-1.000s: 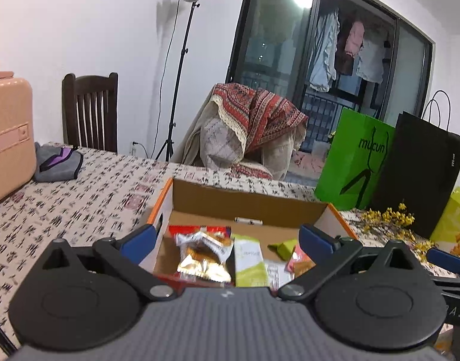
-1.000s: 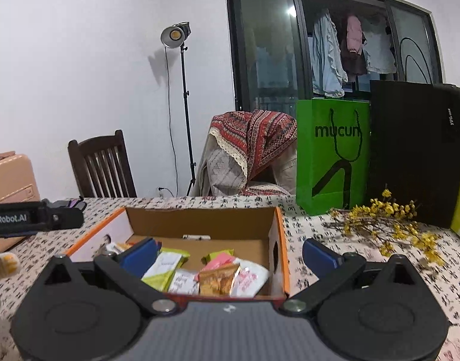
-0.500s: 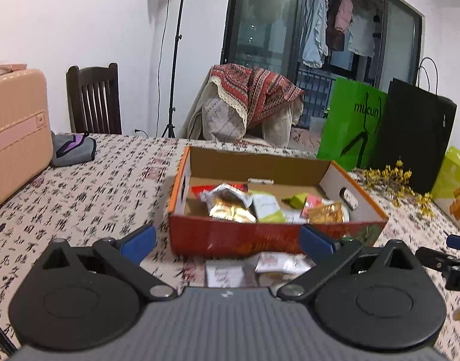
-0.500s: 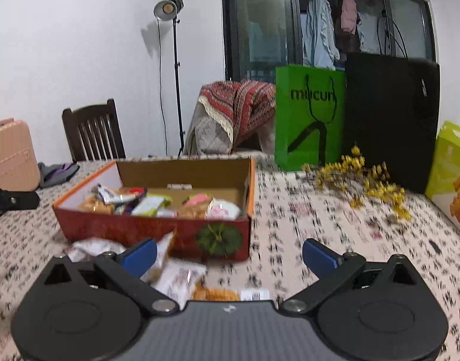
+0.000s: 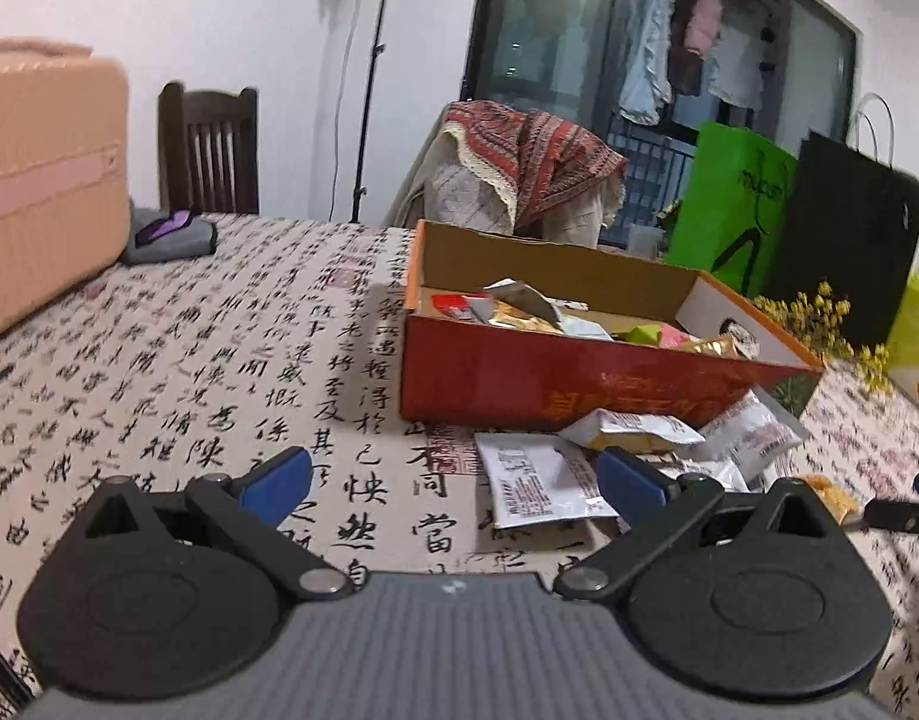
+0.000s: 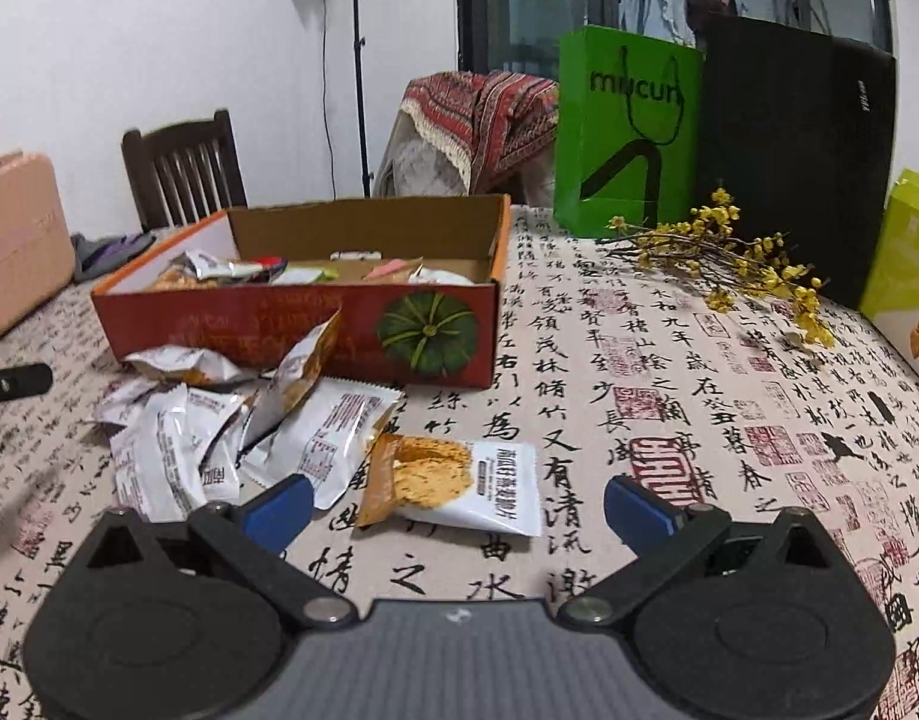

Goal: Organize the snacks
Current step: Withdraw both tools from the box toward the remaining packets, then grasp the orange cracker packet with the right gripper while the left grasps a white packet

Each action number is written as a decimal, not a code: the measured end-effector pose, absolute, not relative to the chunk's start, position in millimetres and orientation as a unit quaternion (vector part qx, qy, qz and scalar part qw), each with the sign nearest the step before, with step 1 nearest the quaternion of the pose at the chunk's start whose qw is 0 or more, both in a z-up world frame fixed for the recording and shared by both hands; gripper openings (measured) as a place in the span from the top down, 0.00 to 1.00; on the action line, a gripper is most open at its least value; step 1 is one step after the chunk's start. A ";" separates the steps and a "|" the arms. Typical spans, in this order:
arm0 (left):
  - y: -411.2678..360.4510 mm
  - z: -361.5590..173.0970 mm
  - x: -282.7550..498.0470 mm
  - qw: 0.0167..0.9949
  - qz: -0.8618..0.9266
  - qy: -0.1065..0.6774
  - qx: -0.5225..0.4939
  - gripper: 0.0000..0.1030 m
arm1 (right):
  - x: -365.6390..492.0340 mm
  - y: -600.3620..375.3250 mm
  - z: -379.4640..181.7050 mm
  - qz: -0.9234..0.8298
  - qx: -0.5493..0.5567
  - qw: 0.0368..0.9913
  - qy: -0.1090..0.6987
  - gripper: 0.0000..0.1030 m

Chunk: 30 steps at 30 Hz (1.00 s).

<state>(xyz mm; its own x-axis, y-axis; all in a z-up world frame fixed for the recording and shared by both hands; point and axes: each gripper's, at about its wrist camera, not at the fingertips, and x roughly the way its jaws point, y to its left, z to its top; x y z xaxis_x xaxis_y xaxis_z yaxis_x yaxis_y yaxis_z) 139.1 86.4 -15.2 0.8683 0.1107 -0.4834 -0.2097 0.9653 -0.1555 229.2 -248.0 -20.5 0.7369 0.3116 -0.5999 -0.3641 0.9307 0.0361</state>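
Note:
A red cardboard box [image 5: 555,378] [image 6: 231,324] with several snack packets inside stands on the table. Several white snack packets [image 6: 219,432] [image 5: 633,429] lie loose in front of it. One white and orange packet [image 6: 453,483] lies just ahead of my right gripper [image 6: 456,507], which is open and empty. My left gripper [image 5: 453,483] is open and empty, low over the tablecloth; a flat white packet [image 5: 537,486] lies by its right finger.
A pink suitcase [image 5: 45,180] stands at the left. A green bag [image 6: 627,132], a black bag [image 6: 795,156], a yellow-green bag [image 6: 906,258] and yellow flower sprigs [image 6: 729,258] are at the right. A chair [image 6: 183,168] is behind the table.
Both grippers have pulled back from over the box toward the table's near side. The loose packets in front of the box have come into view. Both stay open.

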 end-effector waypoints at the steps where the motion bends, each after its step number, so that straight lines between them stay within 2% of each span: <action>1: 89.0 -15.9 138.5 0.960 0.083 0.243 -0.108 0.00 | 233.1 -244.6 -21.7 0.180 -0.044 0.930 0.317 0.00; 8: 95.5 -17.5 137.1 0.958 0.087 0.245 -0.123 0.00 | 268.2 -228.2 -47.9 0.152 -0.057 0.918 0.362 0.00; 24: 100.6 -21.9 140.0 0.951 0.099 0.258 -0.137 0.00 | 270.1 -234.3 -54.5 0.159 -0.034 0.925 0.342 0.00; 27: 100.4 -22.1 140.1 0.951 0.102 0.258 -0.137 0.00 | 267.5 -235.1 -52.9 0.162 -0.033 0.928 0.335 0.10; 30: 100.4 -22.7 140.5 0.950 0.105 0.259 -0.136 0.00 | 265.4 -236.3 -51.1 0.166 -0.029 0.930 0.326 0.27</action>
